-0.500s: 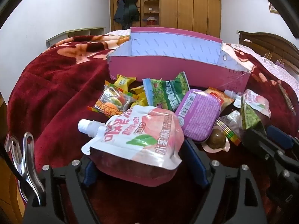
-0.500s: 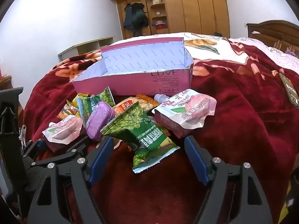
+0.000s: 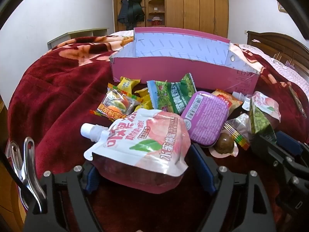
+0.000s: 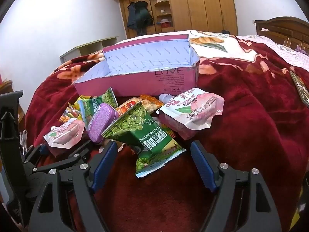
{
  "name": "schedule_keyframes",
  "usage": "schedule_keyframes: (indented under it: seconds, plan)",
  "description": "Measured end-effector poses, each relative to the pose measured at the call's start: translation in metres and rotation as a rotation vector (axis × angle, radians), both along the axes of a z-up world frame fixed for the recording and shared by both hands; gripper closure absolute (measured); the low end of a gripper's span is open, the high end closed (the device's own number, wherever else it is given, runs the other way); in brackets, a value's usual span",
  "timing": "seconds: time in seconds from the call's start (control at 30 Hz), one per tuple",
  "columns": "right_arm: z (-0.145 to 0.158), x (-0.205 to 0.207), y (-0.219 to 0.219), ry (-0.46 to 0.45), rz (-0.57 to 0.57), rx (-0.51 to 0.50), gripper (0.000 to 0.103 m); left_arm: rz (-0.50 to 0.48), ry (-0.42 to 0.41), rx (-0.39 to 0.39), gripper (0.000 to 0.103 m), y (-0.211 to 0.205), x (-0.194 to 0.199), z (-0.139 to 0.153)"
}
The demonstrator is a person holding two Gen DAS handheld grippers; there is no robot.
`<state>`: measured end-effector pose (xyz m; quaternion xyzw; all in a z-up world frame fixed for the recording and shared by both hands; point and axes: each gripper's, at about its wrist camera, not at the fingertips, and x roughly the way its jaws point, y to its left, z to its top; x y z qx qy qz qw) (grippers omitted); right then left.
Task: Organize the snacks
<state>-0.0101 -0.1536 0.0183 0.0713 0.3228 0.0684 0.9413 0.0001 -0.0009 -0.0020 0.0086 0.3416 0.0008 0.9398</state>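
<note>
The left gripper (image 3: 148,176) stands with its jaws wide apart around a peach pouch (image 3: 143,145); the blue pads flank the pouch's lower end without visibly pressing it. The right gripper (image 4: 154,160) is likewise spread, its jaws either side of a green pea bag (image 4: 143,133) that lies tilted on the red blanket (image 4: 241,125), not clamped. Just beyond the left gripper sit a brown ball (image 3: 225,142) on a pink wrapper, a purple tin (image 3: 204,118) leaning on the heap, a second green bag (image 3: 171,96), a burger candy (image 3: 115,105) and yellow sweets (image 3: 127,83). A second peach pouch (image 4: 191,112) lies to the right of the pea bag. Behind the heap, touching its far edge, stands the open pink box (image 3: 183,71), holding no snack that can be seen. A wooden wardrobe (image 4: 202,7) lines the far wall.
</note>
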Motion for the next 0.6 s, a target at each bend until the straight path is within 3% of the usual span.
schedule_keyframes:
  seconds: [0.6]
  plan:
    - [-0.0044,0.0014,0.0011,0.006,0.0,0.003,0.023,0.0,0.0,-0.002,0.017,0.0001,-0.0001,0.0003]
